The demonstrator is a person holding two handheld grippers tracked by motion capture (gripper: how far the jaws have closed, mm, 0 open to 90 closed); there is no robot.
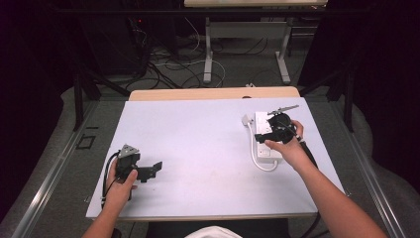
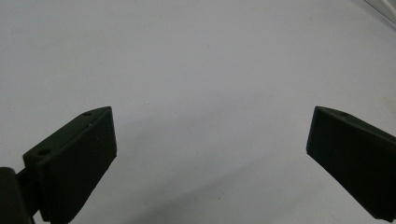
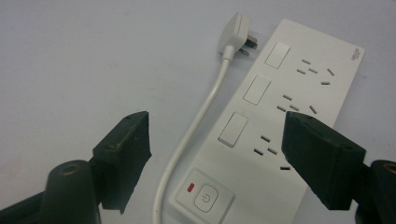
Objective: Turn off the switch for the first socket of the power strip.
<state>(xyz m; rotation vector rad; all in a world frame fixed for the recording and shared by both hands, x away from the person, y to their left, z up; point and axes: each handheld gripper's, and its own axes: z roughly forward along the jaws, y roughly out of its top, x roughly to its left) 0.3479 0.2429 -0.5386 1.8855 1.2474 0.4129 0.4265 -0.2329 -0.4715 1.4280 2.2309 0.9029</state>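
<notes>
Beyond the white table top (image 1: 198, 148), cables (image 1: 168, 64) cross grey floor (image 1: 237, 69).

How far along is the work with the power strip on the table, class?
Done: the white power strip lies flat on the table, its plug loose beside it, no socket in use. In hand: the right claw hovers open above the strip and its cord, gripping nothing. The left claw waits open over bare table. Left: probably taking hold of the plug or pressing a switch.
</notes>
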